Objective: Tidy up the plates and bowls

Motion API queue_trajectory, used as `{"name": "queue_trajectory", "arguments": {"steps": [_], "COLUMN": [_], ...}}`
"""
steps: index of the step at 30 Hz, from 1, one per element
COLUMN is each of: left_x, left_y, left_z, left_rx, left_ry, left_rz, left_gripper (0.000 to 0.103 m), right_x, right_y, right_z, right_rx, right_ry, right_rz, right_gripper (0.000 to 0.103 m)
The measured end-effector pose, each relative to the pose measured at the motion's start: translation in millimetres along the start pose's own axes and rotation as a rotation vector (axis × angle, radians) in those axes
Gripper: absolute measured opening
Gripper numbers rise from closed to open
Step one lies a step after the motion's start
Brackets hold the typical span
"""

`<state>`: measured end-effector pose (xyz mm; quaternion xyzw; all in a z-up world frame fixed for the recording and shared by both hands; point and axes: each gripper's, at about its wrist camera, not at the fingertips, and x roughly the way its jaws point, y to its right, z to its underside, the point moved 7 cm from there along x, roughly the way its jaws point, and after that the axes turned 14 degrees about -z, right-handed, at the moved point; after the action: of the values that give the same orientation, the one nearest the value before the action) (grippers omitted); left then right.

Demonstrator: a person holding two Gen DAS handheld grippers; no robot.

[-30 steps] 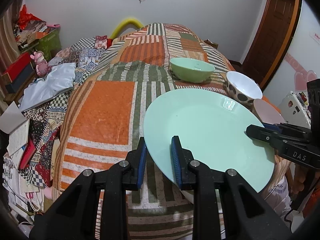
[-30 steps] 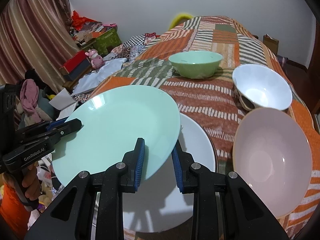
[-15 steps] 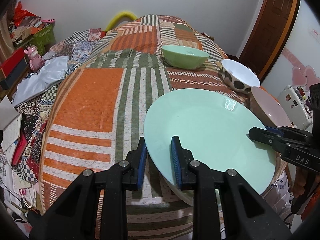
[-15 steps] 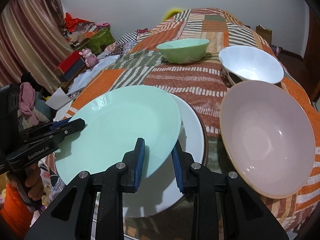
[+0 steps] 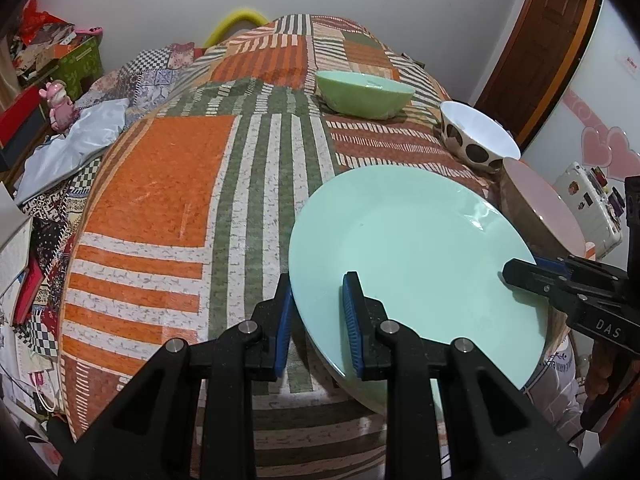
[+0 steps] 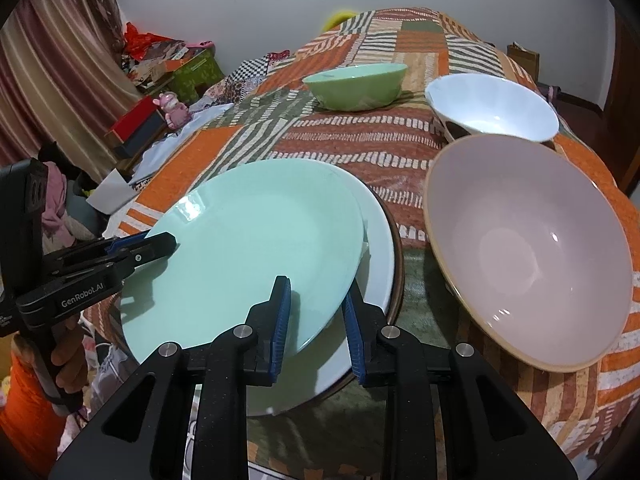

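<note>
**A:** Right gripper (image 6: 316,320), look: its blue pads straddle the near rim of the mint-green plate (image 6: 256,248), one above the plate and one under it. Pinched on, I'd say, though whether both pads bite I can't tell.

**B:** And the left gripper (image 5: 318,320)?

**A:** Same story on the opposite edge. Its fingers bracket the rim, so the plate hangs between the two tools, tilted, lower on the left-hand side.

**B:** Where's it heading?

**A:** My guess, straight down. The white plate (image 6: 380,256) lies directly beneath, peeking out on the right gripper's side. So the move is a short drop, rims lined up. The right gripper is nearer that white plate.

**B:** Anything crowding it?

**A:** The big pink bowl (image 6: 528,252) sits just beside the white plate. Behind it, the white spotted bowl (image 5: 478,140), and further back the green bowl (image 6: 356,84), well apart.

**B:** Surface?

**A:** A patchwork bedspread (image 5: 168,184), orange and striped, soft, so stacks may wobble. Cluttered room off the left side, with a pink toy figure (image 6: 174,110), and a brown door (image 5: 548,40) on the right.
</note>
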<state>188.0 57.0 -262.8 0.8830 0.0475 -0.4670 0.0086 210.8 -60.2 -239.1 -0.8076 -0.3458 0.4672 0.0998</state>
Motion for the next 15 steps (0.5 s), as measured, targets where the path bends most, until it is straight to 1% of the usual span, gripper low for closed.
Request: {"name": "queue_trajectory", "arguments": {"steps": [15], "left_x": [2.2], "left_y": [1.7], "left_z": [1.8], "left_rx": [0.016], "left_ry": [-0.001], "left_rz": [-0.016], "left_gripper": [0.024], "right_x": [-5.7], "right_y": [0.8], "right_z": [2.9], "right_rx": [-0.024], "right_ry": [-0.001], "right_rz": [0.022], "right_gripper": [0.024]}}
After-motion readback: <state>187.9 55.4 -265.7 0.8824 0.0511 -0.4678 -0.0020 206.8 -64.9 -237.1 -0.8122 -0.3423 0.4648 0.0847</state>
